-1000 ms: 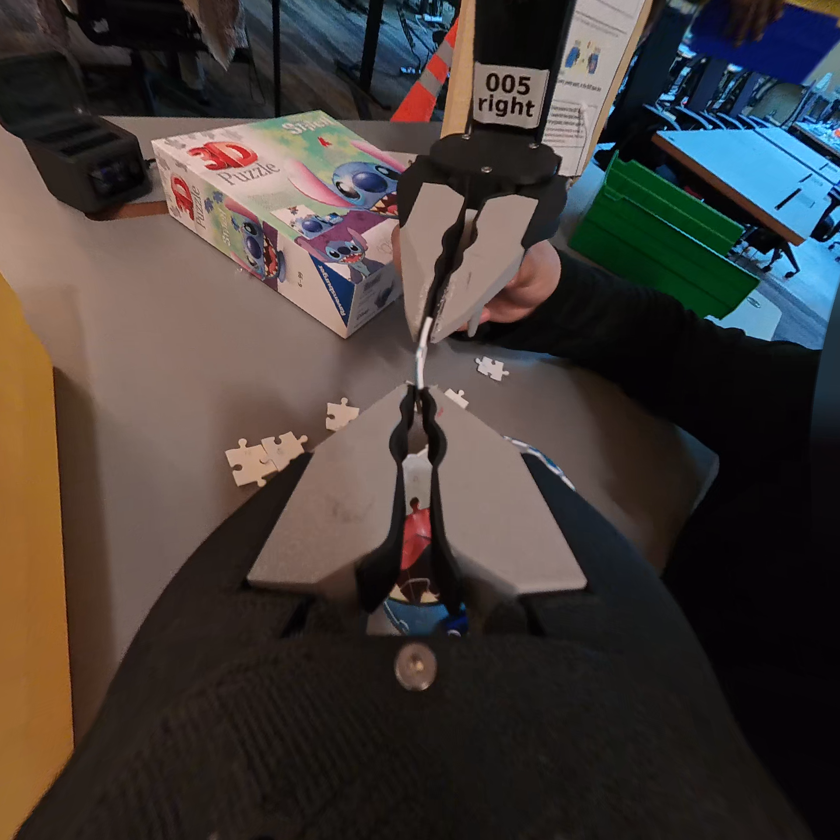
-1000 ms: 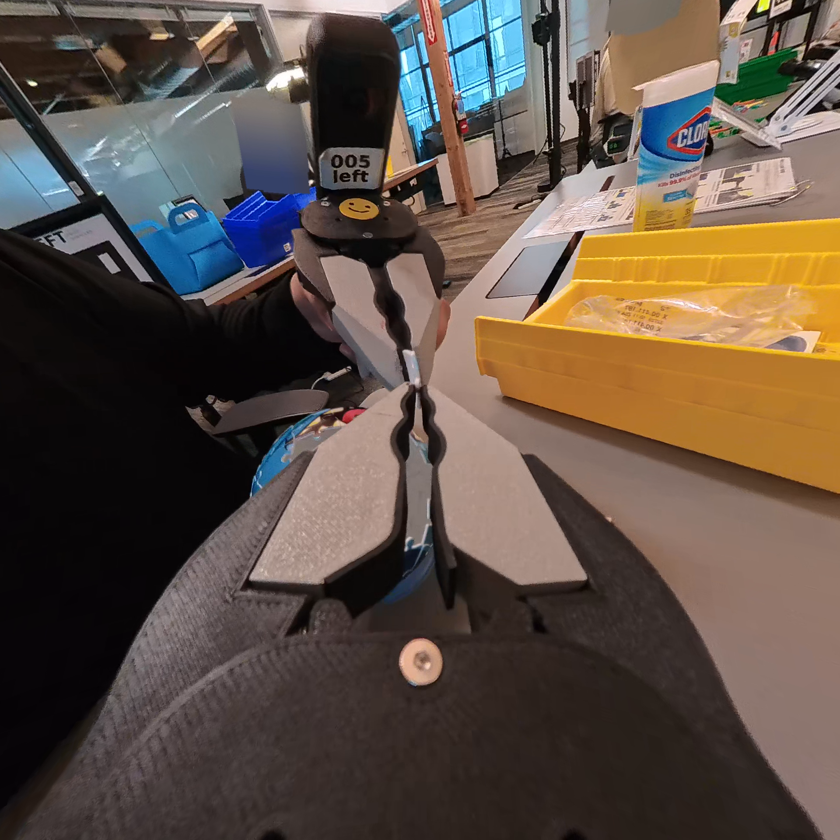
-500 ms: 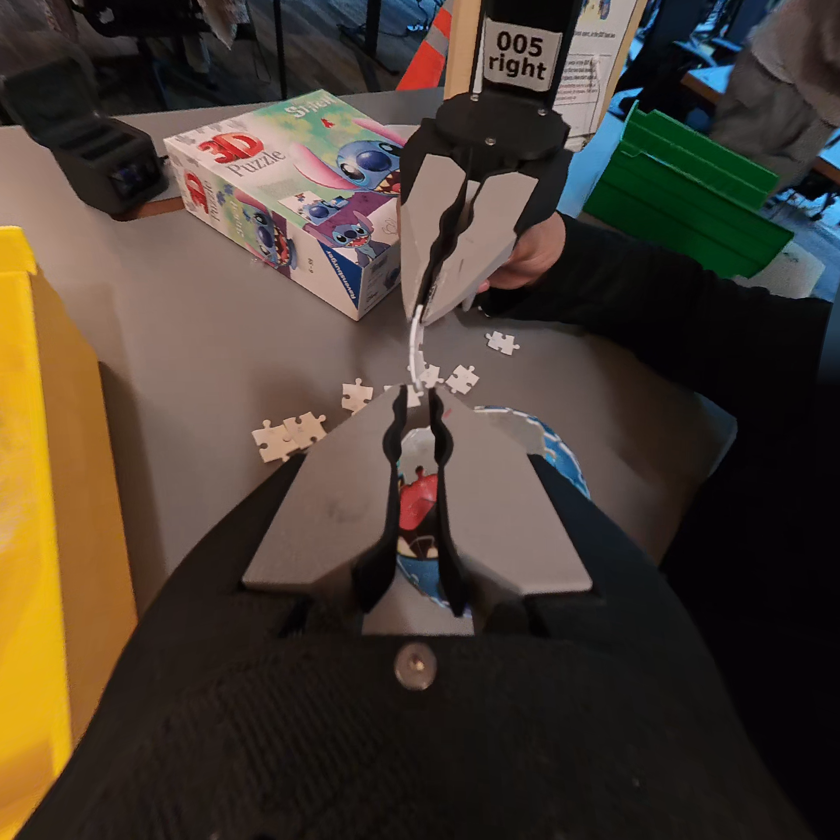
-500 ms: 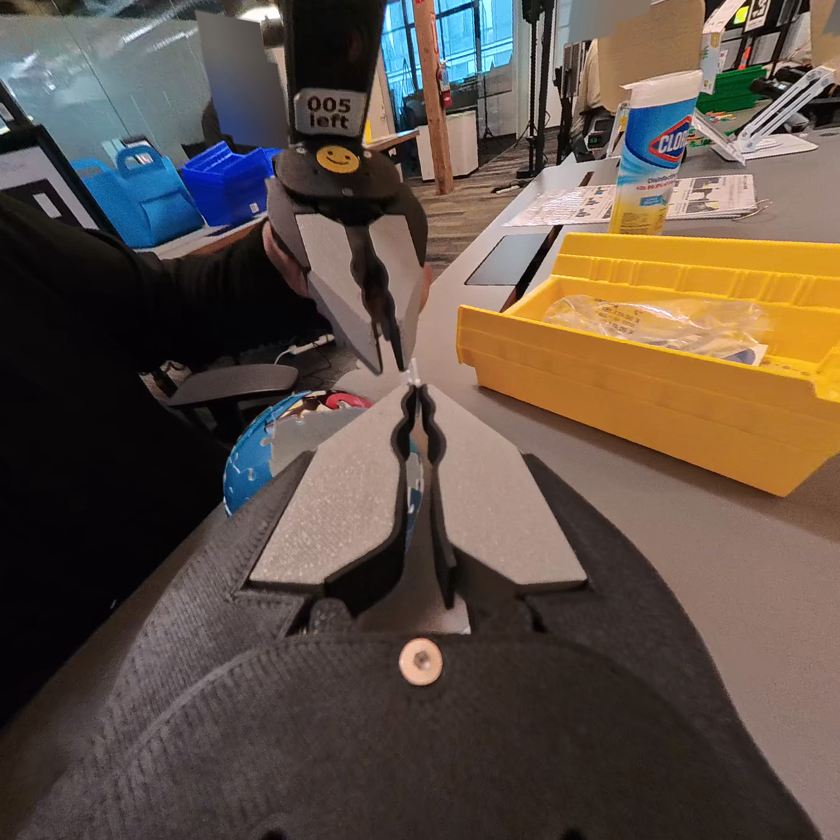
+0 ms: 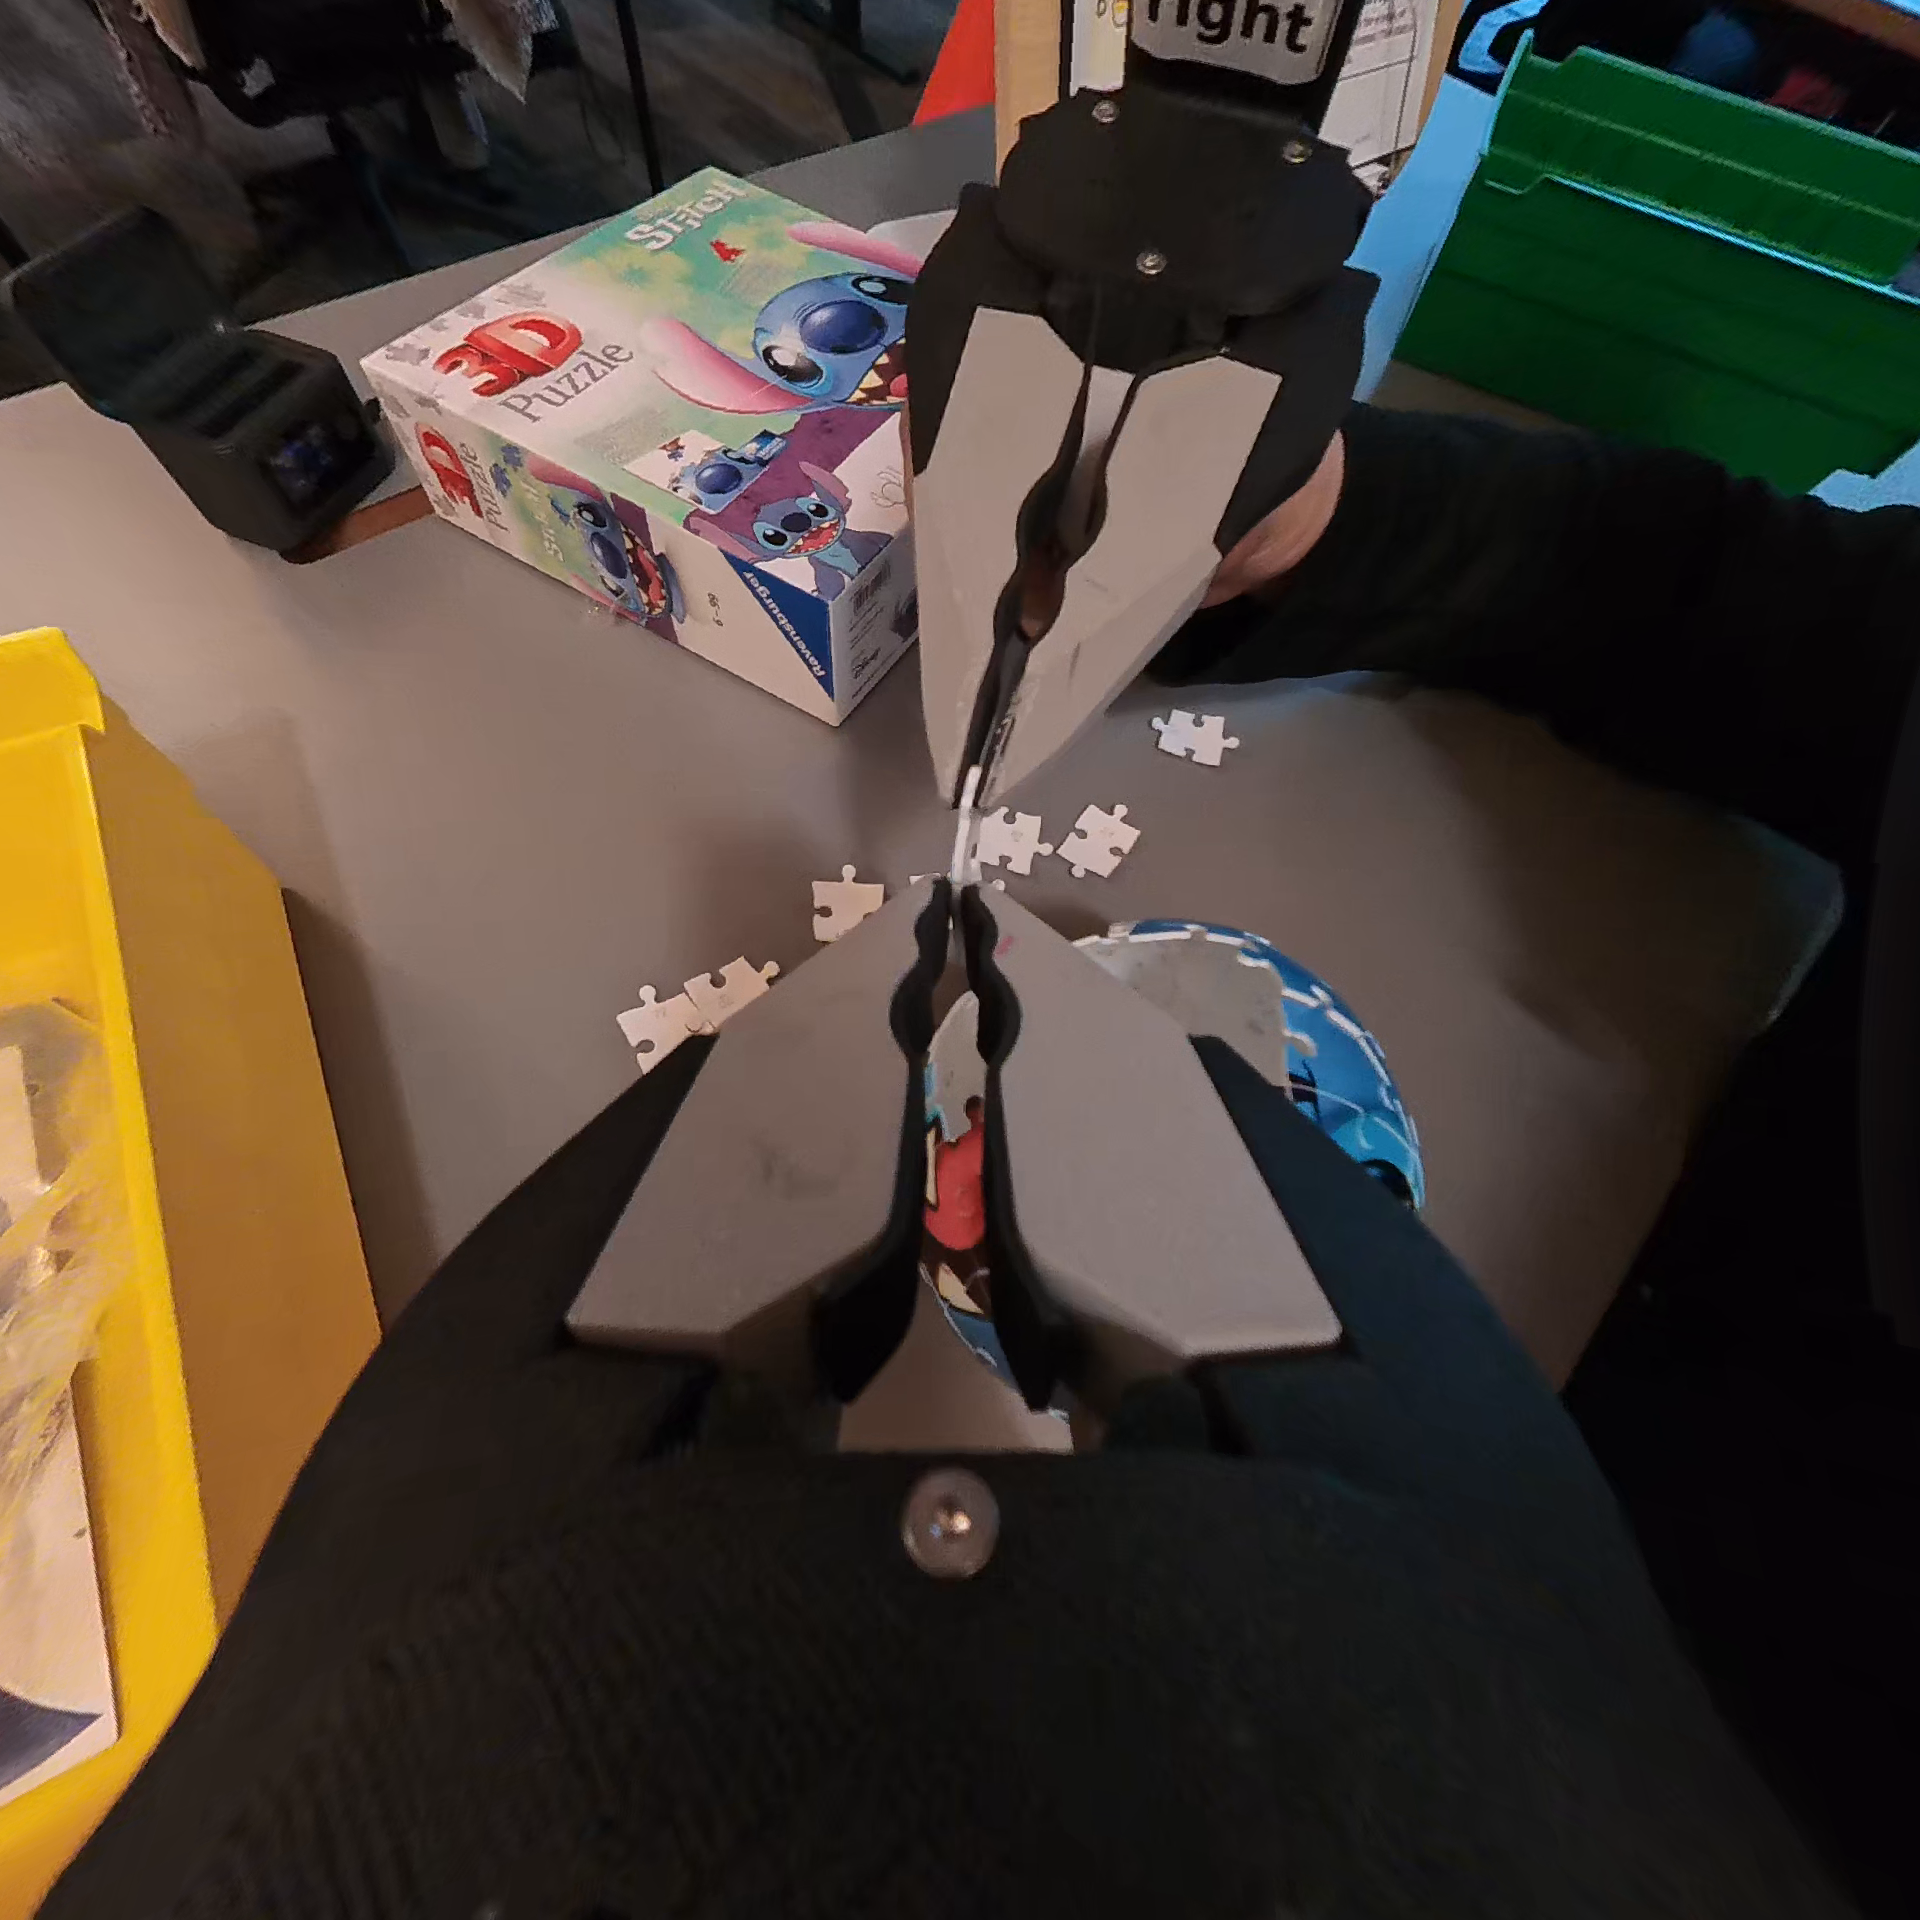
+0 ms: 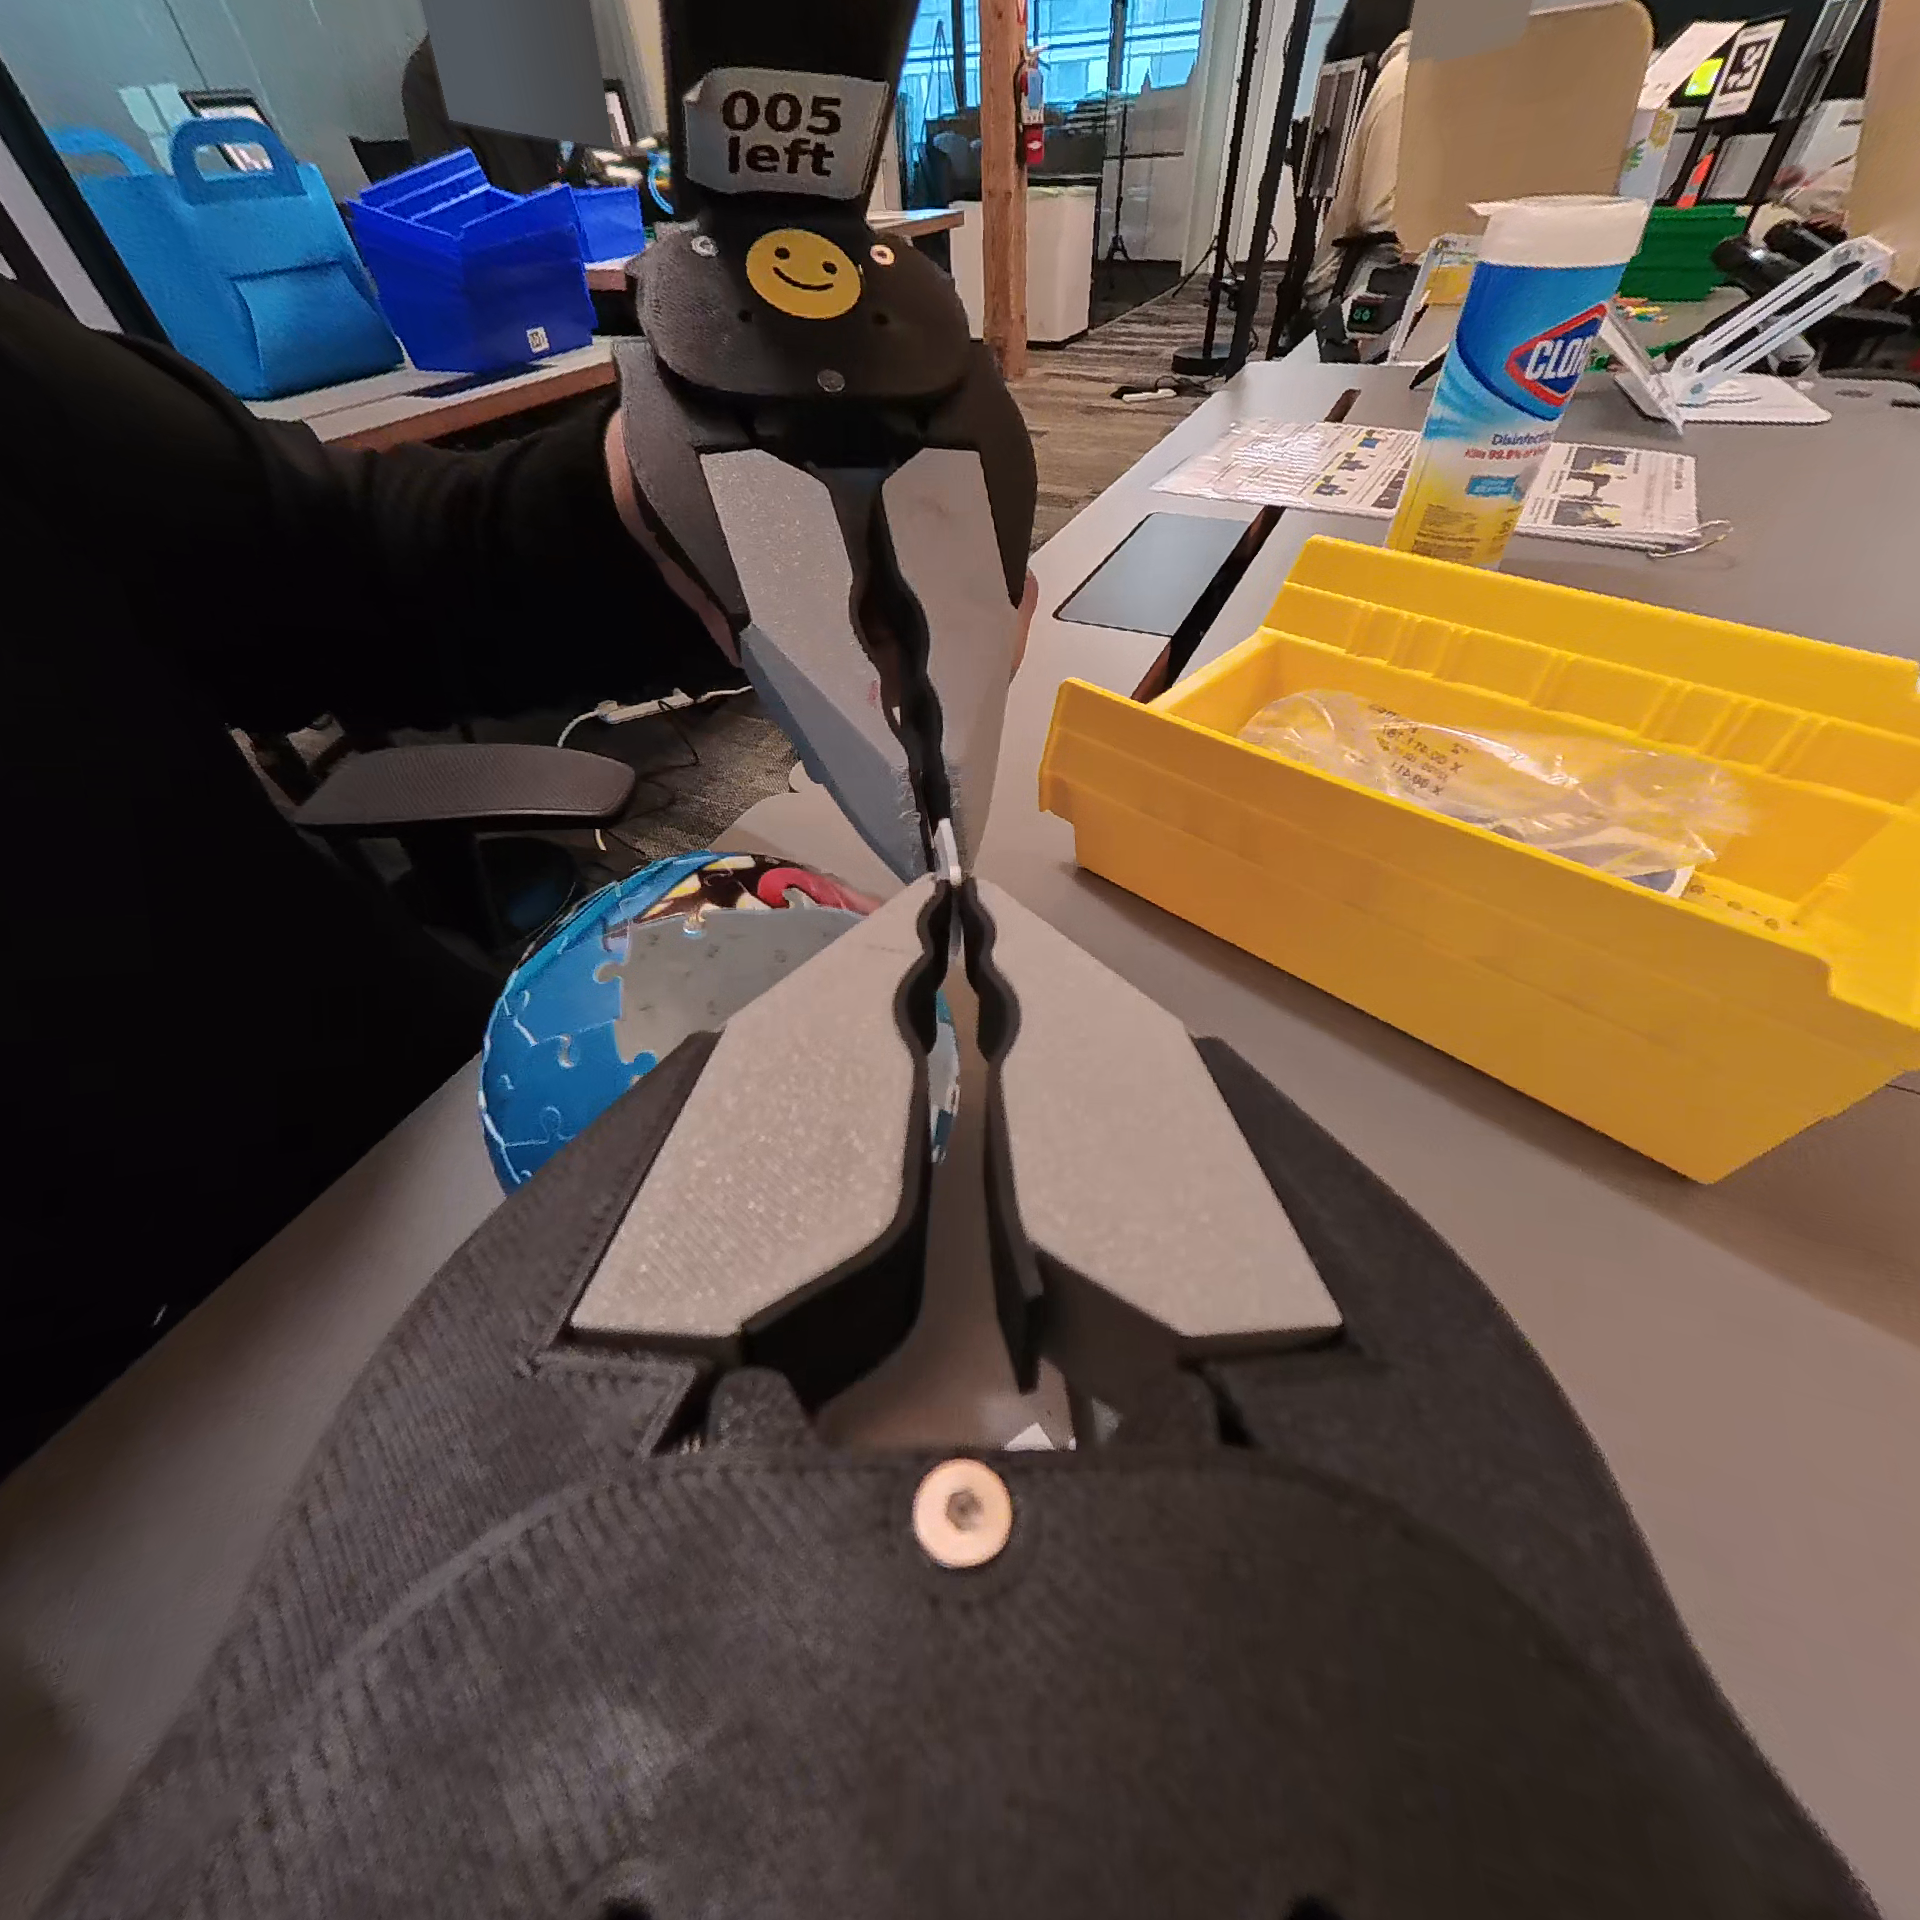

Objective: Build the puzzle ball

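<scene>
Blue shell: the half-built blue plastic puzzle ball [image 5: 1340, 1049] rests on the grey table [image 5: 520, 769], near edge, beneath both tools; its bare grey inner face shows through a wide gap.
White piece: a thin curved white puzzle piece [image 5: 968, 831] hangs edge-on above the ball, spanning the two tips.
Left gripper [image 5: 954, 902]: jaws pressed together on the piece's near end.
Right gripper [image 6: 948, 896]: jaws pinched on its far end, so both hold it.
Loose pieces: several white jigsaw pieces [image 5: 1049, 836] lie face down, far of the ball; two joined ones [image 5: 694, 1000] sit to the left.
Surroundings: printed cardboard puzzle box [image 5: 665, 457] far left; yellow plastic bin [image 6: 1496, 831] beside.
Progress: judged about midway; the open gap and scattered pieces remain to fit.
</scene>
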Tool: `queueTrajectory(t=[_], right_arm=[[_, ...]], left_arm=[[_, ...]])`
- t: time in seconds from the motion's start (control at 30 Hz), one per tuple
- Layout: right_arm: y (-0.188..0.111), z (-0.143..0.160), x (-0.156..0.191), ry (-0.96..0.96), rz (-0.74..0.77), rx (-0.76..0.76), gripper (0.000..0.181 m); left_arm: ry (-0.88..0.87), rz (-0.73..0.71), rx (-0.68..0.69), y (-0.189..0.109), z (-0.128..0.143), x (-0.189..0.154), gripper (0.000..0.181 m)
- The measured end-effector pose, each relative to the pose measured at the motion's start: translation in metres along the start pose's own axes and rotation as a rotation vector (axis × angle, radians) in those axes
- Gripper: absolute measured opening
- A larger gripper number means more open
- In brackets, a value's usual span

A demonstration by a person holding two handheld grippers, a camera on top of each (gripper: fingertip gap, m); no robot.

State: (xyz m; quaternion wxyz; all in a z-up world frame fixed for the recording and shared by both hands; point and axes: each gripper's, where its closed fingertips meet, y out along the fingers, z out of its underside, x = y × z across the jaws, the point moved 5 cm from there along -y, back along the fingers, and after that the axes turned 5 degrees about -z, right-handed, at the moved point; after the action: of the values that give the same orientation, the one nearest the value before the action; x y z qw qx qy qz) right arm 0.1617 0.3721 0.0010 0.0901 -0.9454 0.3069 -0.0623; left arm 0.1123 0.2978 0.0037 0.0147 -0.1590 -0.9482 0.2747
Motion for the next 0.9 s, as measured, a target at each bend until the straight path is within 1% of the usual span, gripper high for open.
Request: queueTrajectory(t=[0.1, 0.2, 0.3, 0.43, 0.53, 0.6, 0.73, 0.8, 0.9], right_arm=[[0.001, 0.002, -0.003, 0.012, 0.01, -0.007, 0.0], [0.002, 0.008, -0.005, 0.048, -0.013, 0.001, 0.0], [0.005, 0.012, -0.006, 0.036, -0.01, 0.015, 0.0], [0.008, 0.014, -0.002, -0.028, 0.004, 0.05, 0.0], [0.011, 0.017, -0.001, -0.076, 0.023, 0.076, 0.0], [0.013, 0.021, 0.001, -0.122, 0.03, 0.112, 0.0], [0.019, 0.023, 0.009, -0.254, 0.031, 0.15, 0.0], [0.021, 0.025, 0.014, -0.327, 0.029, 0.174, 0.0], [0.023, 0.028, 0.016, -0.395, 0.056, 0.212, 0.0]], left_arm=[[0.008, -0.033, 0.007, 0.002, 0.001, 0.003, 0.0], [0.027, -0.058, 0.011, 0.004, 0.003, 0.003, 0.0], [0.052, -0.083, 0.021, 0.005, 0.005, 0.002, 0.0], [0.032, -0.069, 0.035, 0.003, 0.009, 0.0, 0.0], [-0.007, -0.027, 0.012, -0.008, 0.006, 0.0, 0.011], [-0.025, -0.034, 0.001, -0.018, 0.004, 0.005, 0.014], [0.0, -0.078, 0.05, -0.029, 0.008, 0.016, 0.011], [-0.005, -0.058, 0.089, -0.031, 0.013, 0.019, 0.006], [-0.035, -0.01, 0.095, -0.035, 0.017, 0.022, 0.001]])
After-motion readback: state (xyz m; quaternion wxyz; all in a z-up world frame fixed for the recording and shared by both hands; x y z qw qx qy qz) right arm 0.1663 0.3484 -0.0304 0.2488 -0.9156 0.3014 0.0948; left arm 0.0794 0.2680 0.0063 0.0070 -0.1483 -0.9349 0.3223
